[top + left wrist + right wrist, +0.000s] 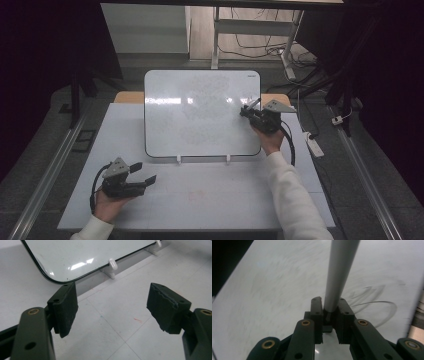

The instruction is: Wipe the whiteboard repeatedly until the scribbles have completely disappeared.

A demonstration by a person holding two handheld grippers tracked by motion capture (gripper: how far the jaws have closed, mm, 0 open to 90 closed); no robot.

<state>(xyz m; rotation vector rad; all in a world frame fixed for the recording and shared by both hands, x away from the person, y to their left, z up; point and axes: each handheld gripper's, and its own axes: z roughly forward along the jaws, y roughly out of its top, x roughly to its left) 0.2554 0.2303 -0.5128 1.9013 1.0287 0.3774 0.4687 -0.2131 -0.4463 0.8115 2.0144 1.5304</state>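
Note:
A white whiteboard (200, 115) lies on the table, with faint smears across it. My right gripper (246, 111) is over the board's right edge, shut on a grey marker (254, 103). In the right gripper view the jaws (331, 307) clamp the marker (339, 270), which points away at the board (274, 290), beside a thin curved dark line (384, 305). My left gripper (144, 172) rests on the table at the front left, open with nothing between its jaws. In the left gripper view its jaws (112, 310) stand wide apart, facing the board's near corner (75, 255).
The white table (200, 200) has small red marks (137, 320) on it. Two white feet (178, 159) (111, 263) stick out at the board's front edge. A power strip (313, 145) and cables lie on the floor at the right. A table frame (216, 35) stands behind.

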